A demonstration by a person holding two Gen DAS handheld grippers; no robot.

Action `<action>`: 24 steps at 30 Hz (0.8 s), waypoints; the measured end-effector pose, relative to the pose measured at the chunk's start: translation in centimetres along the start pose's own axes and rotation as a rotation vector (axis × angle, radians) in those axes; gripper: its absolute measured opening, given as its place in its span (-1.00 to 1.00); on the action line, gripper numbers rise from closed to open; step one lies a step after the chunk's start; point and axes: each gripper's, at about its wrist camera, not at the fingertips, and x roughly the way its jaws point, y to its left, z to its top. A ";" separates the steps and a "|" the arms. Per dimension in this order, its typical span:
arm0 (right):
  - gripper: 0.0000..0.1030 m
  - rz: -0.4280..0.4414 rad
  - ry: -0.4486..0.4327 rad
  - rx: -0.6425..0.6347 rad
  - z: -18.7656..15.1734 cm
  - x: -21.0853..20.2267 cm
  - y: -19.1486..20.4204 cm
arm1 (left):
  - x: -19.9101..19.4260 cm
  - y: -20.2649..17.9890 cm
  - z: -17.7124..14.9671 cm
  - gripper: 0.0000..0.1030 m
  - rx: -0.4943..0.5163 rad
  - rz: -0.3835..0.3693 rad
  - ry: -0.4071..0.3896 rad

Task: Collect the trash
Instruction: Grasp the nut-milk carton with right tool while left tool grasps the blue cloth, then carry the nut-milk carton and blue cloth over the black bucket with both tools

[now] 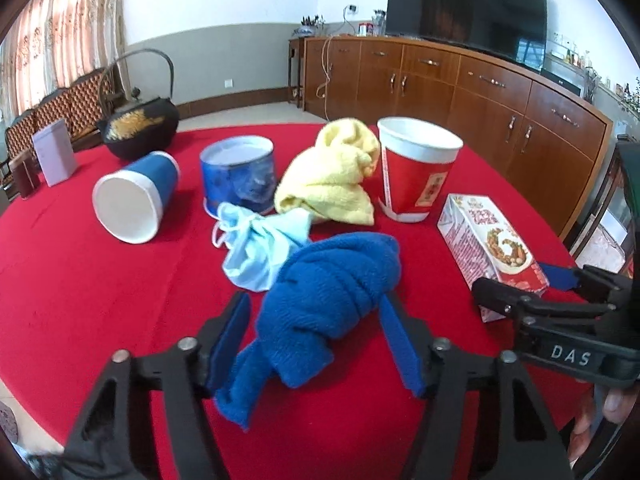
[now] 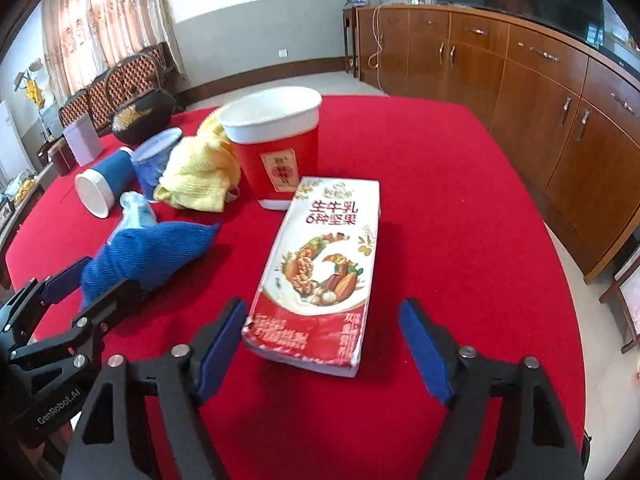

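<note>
A crumpled blue towel (image 1: 332, 280) lies on the red tablecloth (image 1: 100, 300) between the blue pads of my left gripper (image 1: 316, 344). The jaws stand open around it, the right pad close against the cloth. A flat milk carton (image 2: 324, 256) printed with nuts lies between the fingers of my right gripper (image 2: 324, 348). That gripper is open too: its left pad is near the carton's corner and its right pad is well clear. A light blue face mask (image 1: 260, 248) sits just beyond the towel.
Behind stand a red paper cup (image 1: 416, 172), a yellow towel (image 1: 332, 180), an upright blue cup (image 1: 240, 176) and a blue cup on its side (image 1: 136, 196). A black iron teapot (image 1: 140, 128) sits at the far left. A wooden sideboard (image 1: 460, 88) lines the wall.
</note>
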 end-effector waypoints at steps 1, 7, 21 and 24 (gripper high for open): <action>0.18 -0.006 0.000 -0.003 -0.2 0.0 -0.1 | 0.2 -0.1 -0.1 0.03 -0.004 -0.014 0.015; 0.03 -0.014 -0.046 0.005 -1.4 -3.0 -1.3 | -1.0 -0.1 -1.0 -0.44 -0.028 -0.043 0.000; 0.03 -0.062 -0.130 0.027 -5.5 -10.5 -4.5 | -7.2 -3.0 -1.7 -0.48 -0.009 -0.070 -0.082; 0.03 -0.076 -0.138 0.045 -6.6 -12.1 -5.6 | -7.9 -4.4 -2.3 -0.48 0.007 -0.082 -0.083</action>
